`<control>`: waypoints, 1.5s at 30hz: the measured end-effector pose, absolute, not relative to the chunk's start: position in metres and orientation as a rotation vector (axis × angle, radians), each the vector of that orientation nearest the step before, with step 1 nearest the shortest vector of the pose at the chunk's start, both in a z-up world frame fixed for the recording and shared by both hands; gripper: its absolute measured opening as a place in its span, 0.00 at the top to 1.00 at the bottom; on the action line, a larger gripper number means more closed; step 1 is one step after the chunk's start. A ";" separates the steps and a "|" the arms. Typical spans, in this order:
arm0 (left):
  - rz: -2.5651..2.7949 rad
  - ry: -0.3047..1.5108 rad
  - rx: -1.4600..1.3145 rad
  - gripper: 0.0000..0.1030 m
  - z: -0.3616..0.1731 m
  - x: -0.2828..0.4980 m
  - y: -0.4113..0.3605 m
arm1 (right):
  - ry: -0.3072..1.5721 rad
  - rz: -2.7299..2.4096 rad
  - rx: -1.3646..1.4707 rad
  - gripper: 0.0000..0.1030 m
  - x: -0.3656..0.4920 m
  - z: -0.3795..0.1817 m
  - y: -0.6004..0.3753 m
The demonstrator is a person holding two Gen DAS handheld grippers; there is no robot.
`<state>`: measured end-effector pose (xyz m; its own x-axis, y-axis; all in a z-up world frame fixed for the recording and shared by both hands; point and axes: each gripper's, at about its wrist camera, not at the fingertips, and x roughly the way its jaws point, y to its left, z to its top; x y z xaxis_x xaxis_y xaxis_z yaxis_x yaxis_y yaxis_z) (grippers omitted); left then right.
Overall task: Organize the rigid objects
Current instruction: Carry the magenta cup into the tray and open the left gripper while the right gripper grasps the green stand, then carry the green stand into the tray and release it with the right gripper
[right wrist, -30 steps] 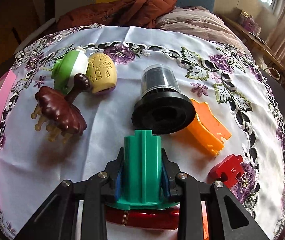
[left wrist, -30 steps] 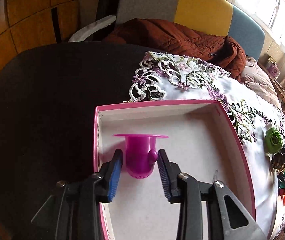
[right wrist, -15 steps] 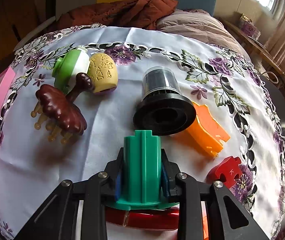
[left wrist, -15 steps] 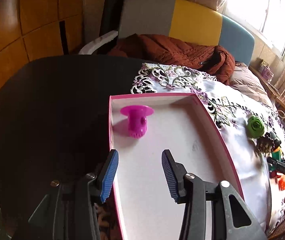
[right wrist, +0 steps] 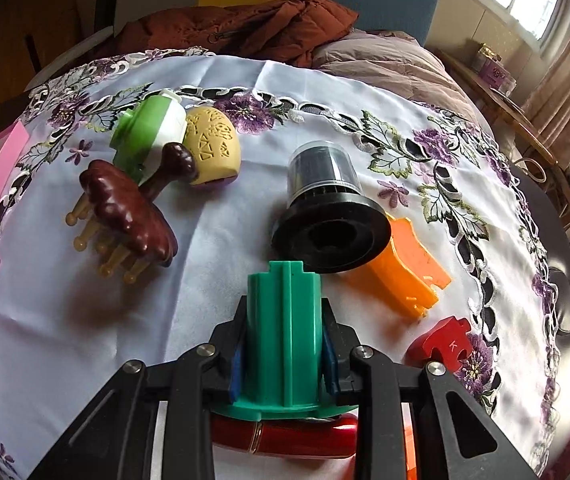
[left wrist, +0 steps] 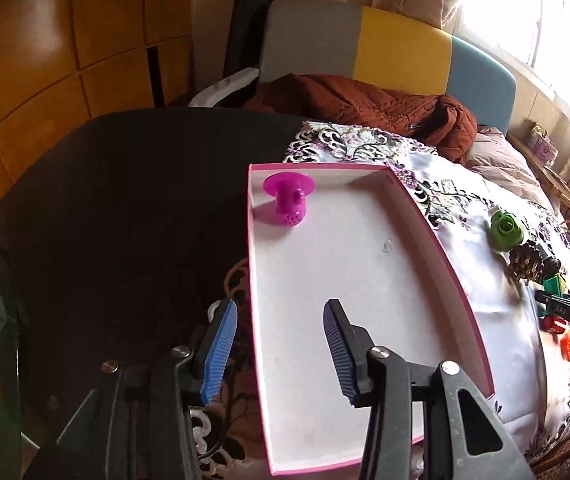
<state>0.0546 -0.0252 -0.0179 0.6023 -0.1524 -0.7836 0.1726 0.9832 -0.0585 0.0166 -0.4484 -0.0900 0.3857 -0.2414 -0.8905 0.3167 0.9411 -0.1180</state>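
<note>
Left wrist view: the left tool (left wrist: 281, 346) hangs released, nothing between its pads, above the pink-rimmed box (left wrist: 437, 240) where one magenta strainer plug (left wrist: 289, 200) sits in the far corner. The right tool (right wrist: 283, 354) is clenched on a green ribbed spool (right wrist: 283, 320). Judging by the bench, most pieces are unsorted: wooden scalp massager (right wrist: 125, 208), black-based cup (right wrist: 329, 216), orange bracket (right wrist: 405, 268), red puzzle piece (right wrist: 443, 346).
</note>
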 end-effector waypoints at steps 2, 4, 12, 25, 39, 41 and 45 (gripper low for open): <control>-0.186 0.914 0.016 0.56 -0.020 0.052 -0.021 | 1.120 -0.357 0.080 0.71 0.016 -0.090 -0.448; -0.180 0.923 0.007 0.56 -0.023 0.051 -0.018 | 1.120 -0.358 0.084 0.71 0.016 -0.090 -0.448; -0.176 0.922 -0.003 0.56 -0.024 0.042 -0.011 | 1.120 -0.361 0.069 0.71 0.016 -0.091 -0.445; -0.172 0.913 -0.017 0.56 -0.020 0.035 -0.002 | 1.078 -0.392 0.119 0.71 0.011 -0.080 -0.450; -0.165 0.928 -0.034 0.56 -0.026 0.037 0.002 | 0.949 -0.397 0.162 0.71 0.000 -0.034 -0.446; -0.168 0.932 -0.037 0.56 -0.028 0.038 0.003 | 0.931 -0.386 0.161 0.71 -0.001 -0.026 -0.442; -0.169 0.937 -0.042 0.56 -0.029 0.039 0.003 | 0.891 -0.339 0.169 0.71 -0.001 -0.009 -0.428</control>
